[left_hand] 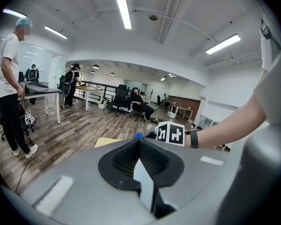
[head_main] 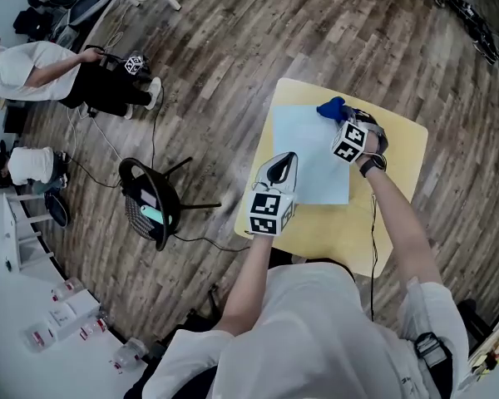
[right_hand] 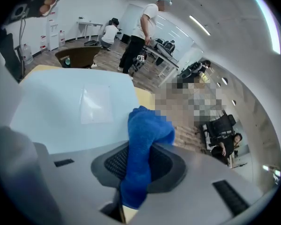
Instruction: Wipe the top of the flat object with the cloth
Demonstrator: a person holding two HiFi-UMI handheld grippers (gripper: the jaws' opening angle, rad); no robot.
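Most of what we see from the head view is wooden plank floor [head_main: 233,48], with a person in a white top [head_main: 21,69] bent over at the far left and a dark round stool [head_main: 150,202] nearer, left of the table. On the right stands a small yellow table [head_main: 395,223]. A pale blue flat sheet [head_main: 308,156] lies on its left and far part, leaving bare yellow along the right and near sides. Our left gripper [head_main: 284,160] reaches in from the near left, and its tip sits at the sheet's left edge, toward the near corner. In the left gripper view its jaws are drawn together, with only a thin pale sliver in the slit between them; we cannot tell what that sliver is. Our right gripper [head_main: 343,116] is at the sheet's far right corner. Its jaws are clamped on a blue cloth [head_main: 331,106], which bunches out past the fingertips and sits on the sheet by its far edge. In the right gripper view a small clear rectangular patch [right_hand: 96,104] shows on the sheet's top, just beyond and to the left of the cloth.
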